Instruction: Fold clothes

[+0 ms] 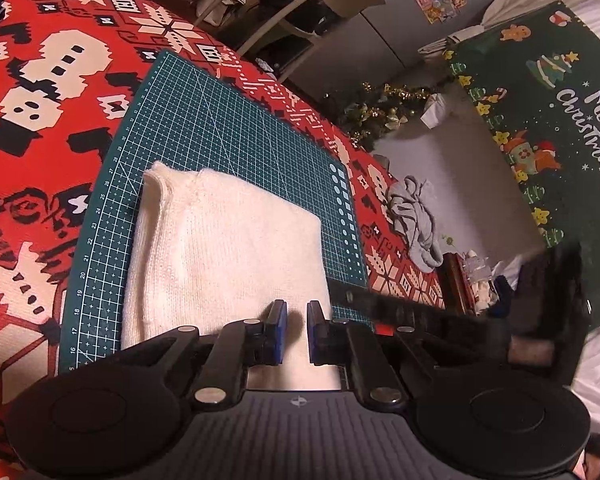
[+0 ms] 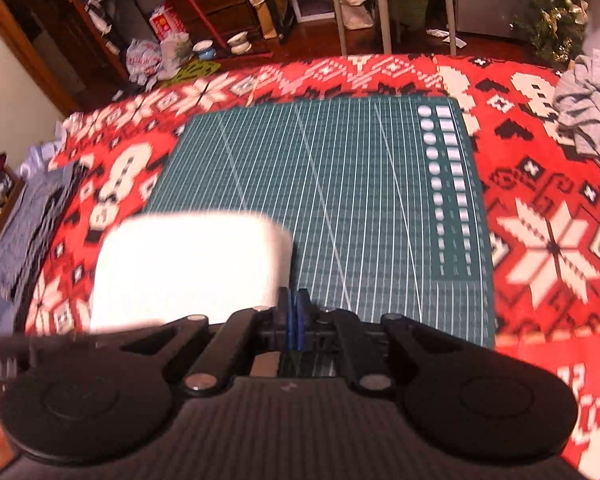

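A folded cream knit garment (image 1: 224, 256) lies on the green cutting mat (image 1: 236, 128). My left gripper (image 1: 297, 328) hovers over its near edge with the jaws a little apart and nothing between them. In the right wrist view the garment (image 2: 188, 264) is a blurred white block at the mat's left side (image 2: 340, 184). My right gripper (image 2: 293, 320) has its blue pads pressed together, just right of the garment's near corner; no cloth shows between them. The right gripper also shows blurred at the right of the left wrist view (image 1: 500, 320).
A red Christmas-pattern tablecloth (image 1: 40, 160) covers the table. A crumpled grey garment (image 1: 416, 220) lies at the table's right edge, also in the right wrist view (image 2: 592, 112). Folded dark blue-grey clothes (image 2: 28, 232) sit at the left. Chairs and shelves stand beyond.
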Tool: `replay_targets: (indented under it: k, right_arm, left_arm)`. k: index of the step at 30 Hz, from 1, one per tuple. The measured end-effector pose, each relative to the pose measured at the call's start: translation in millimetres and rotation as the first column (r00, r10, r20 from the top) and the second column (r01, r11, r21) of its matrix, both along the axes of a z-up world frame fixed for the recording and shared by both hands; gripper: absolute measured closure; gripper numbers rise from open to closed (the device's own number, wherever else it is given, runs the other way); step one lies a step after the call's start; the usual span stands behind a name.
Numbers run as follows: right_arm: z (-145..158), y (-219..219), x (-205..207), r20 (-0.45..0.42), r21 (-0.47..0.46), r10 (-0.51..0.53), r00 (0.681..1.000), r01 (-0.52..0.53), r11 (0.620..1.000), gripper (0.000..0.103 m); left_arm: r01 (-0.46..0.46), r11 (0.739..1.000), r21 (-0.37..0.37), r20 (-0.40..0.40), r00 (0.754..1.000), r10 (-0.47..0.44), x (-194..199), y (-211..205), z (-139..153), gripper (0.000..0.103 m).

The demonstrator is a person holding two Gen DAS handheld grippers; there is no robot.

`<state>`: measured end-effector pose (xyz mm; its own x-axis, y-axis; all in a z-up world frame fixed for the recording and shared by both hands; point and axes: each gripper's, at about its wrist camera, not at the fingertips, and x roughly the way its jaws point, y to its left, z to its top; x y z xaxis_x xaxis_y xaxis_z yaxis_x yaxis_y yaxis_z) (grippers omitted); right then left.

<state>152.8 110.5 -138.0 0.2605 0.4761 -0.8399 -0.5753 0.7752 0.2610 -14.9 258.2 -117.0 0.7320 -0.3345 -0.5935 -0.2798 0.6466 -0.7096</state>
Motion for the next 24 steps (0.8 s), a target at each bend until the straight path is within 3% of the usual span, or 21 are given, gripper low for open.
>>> replay_targets:
  k: [5, 9, 24]
  right_arm:
    - [-8, -17, -29, -0.05, -0.009, 0.026, 0.998, -0.027, 1.0, 0.098]
    - [-8, -23, -49, -0.041, -0.022, 0.061, 0.997, -0.062, 0.998, 0.098]
    - [-1, 0, 1, -0.029, 0.009, 0.018, 0.999, -0.018, 1.0, 0.099]
  left_arm:
    - [-0.002, 1.0, 0.014, -0.002, 1.0, 0.002, -4, -1, 3, 0.094]
    - [-0.004, 1.0, 0.02, -0.005, 1.0, 0.005, -5, -3, 4, 0.094]
    - [-0.003, 1.0, -0.025, 0.002, 1.0, 0.003, 2, 2, -5, 0.094]
